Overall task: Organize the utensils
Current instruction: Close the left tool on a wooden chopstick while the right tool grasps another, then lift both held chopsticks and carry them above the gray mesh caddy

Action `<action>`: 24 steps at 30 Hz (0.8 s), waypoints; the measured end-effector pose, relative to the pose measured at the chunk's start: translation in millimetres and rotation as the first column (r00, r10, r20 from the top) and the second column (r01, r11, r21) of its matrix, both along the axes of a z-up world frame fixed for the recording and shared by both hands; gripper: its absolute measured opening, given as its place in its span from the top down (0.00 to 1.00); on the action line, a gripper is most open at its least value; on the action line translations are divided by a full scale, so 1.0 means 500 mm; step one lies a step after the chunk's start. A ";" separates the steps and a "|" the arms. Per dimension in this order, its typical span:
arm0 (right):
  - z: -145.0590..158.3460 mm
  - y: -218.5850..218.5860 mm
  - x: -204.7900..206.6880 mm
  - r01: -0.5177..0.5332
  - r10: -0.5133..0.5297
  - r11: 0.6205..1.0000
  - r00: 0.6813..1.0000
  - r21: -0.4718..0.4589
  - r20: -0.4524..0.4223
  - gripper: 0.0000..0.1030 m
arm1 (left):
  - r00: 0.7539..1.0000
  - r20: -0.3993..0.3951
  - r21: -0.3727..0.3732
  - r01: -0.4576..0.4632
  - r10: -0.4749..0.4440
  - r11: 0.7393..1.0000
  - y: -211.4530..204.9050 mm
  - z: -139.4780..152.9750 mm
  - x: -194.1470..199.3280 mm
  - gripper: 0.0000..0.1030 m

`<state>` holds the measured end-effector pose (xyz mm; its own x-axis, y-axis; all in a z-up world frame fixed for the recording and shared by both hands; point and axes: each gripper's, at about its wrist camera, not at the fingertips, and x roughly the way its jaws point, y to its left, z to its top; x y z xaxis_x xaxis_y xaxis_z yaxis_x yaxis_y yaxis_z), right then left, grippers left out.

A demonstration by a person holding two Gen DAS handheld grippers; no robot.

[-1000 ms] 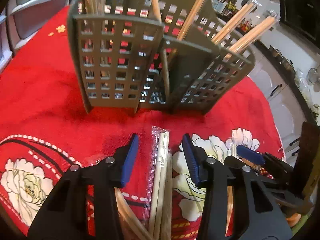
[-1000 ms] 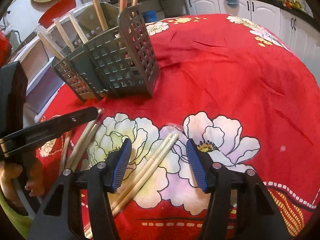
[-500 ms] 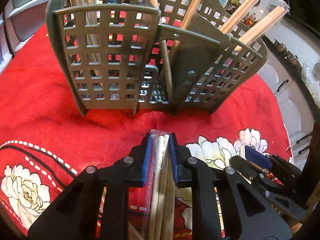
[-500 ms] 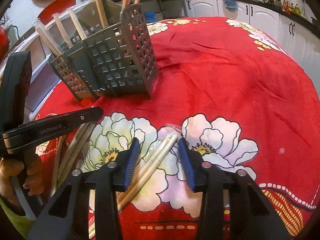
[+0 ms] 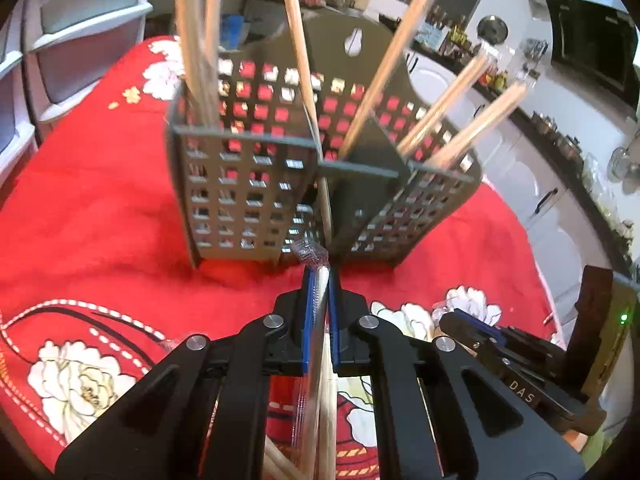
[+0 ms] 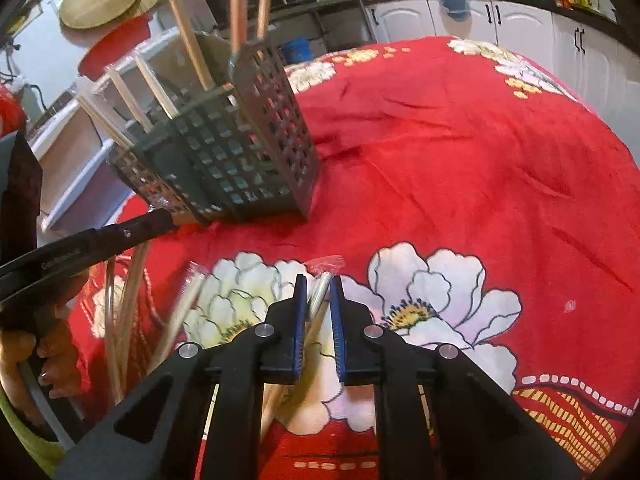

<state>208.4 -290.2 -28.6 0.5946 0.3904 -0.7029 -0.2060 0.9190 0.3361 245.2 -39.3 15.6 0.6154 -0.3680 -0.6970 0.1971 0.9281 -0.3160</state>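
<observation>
A grey perforated utensil holder (image 5: 256, 184) stands on the red flowered cloth, with several wooden chopsticks upright in its compartments; it also shows in the right wrist view (image 6: 240, 152). My left gripper (image 5: 320, 280) is shut on a plastic-wrapped pair of chopsticks (image 5: 318, 320), lifted just in front of the holder. My right gripper (image 6: 319, 286) is shut on another wrapped pair of chopsticks (image 6: 320, 292) over a white flower. More chopsticks (image 6: 132, 296) lie loose on the cloth at the left.
The left gripper's arm (image 6: 80, 248) and the hand holding it cross the left of the right wrist view. White cabinets (image 6: 520, 20) and a counter stand behind the table. Grey drawers (image 5: 72, 40) stand at the left.
Both grippers have closed on wrapped chopstick pairs. The left gripper has lifted its pair up off the cloth, away from the holder's base.
</observation>
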 end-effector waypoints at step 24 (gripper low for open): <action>0.157 0.042 -0.038 0.017 -0.006 0.999 0.976 -0.050 0.219 0.94 | 0.987 0.149 -0.107 -0.047 0.062 0.993 0.117 0.102 -0.071 0.99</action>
